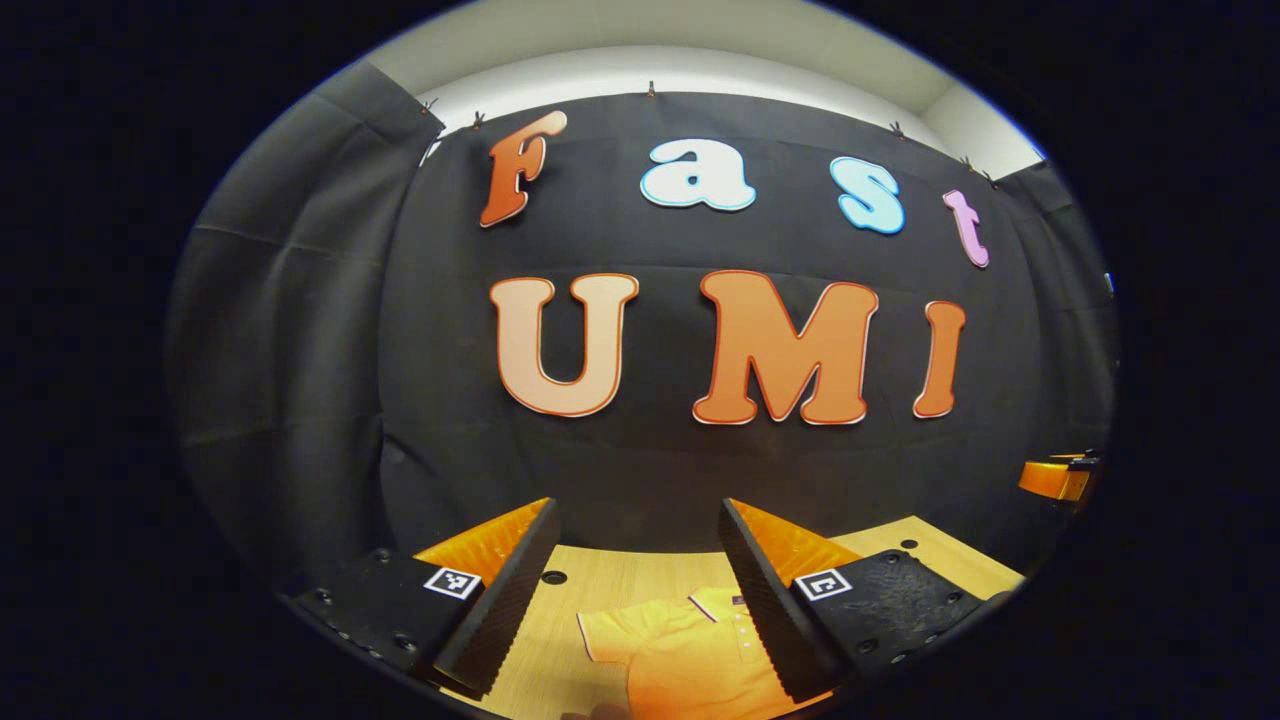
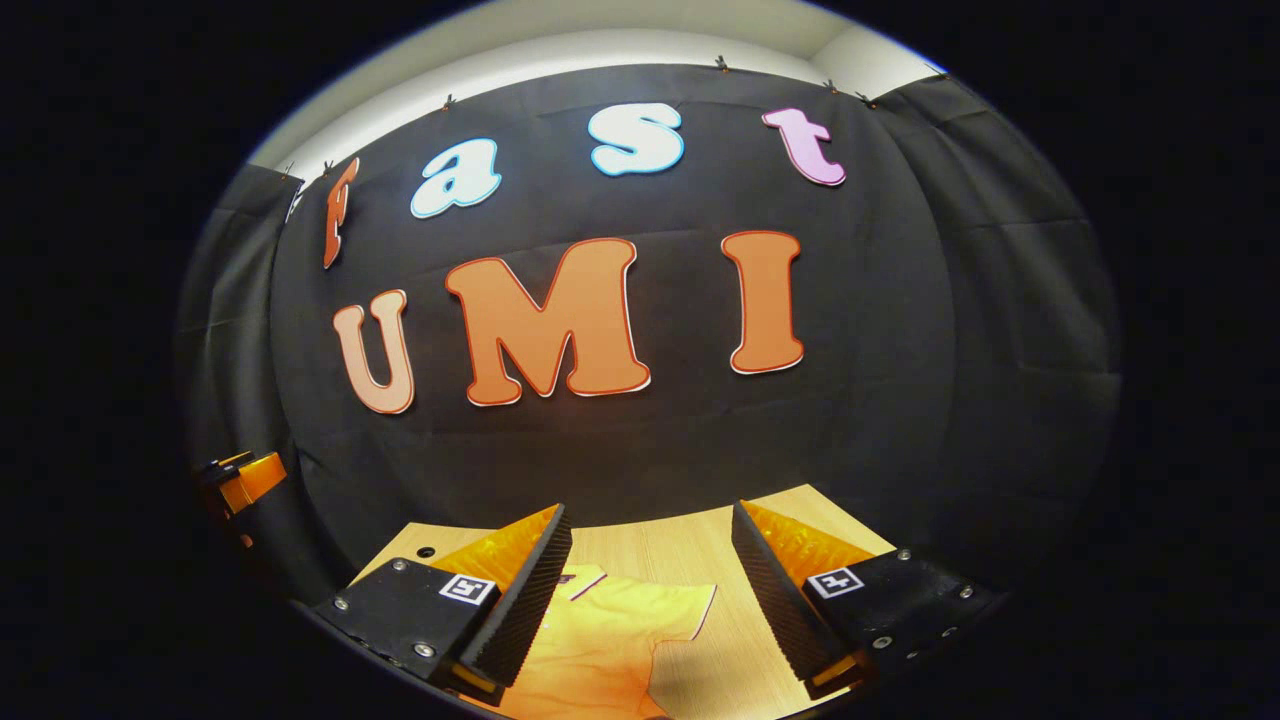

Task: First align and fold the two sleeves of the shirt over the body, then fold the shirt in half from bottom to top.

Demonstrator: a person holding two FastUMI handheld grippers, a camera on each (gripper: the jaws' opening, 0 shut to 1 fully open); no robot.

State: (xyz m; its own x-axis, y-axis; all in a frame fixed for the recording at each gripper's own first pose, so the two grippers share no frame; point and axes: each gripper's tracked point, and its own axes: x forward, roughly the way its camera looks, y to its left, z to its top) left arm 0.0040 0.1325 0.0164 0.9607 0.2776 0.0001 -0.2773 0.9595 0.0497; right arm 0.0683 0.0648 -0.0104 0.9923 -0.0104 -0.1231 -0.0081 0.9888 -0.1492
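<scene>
Yellow shirt (image 1: 690, 650) lies flat on the wooden bench (image 1: 640, 580), below and ahead of both grippers, collar toward the far edge by the black wall. In the left gripper view the left gripper (image 1: 635, 590) has its jaws wide apart and holds nothing; one short sleeve (image 1: 600, 632) spreads out between the fingers, toward the bench's left side, and the collar and placket sit just beside the right finger. In the right gripper view the right gripper (image 2: 650, 590) is also wide open and empty, and the other sleeve (image 2: 685, 610) points to the bench's right side, between its fingers. So each gripper is nearer to its own sleeve, and both hover above the cloth, not touching it. The sleeves are not folded yet; I judge the coming move is down and forward onto a sleeve edge.
</scene>
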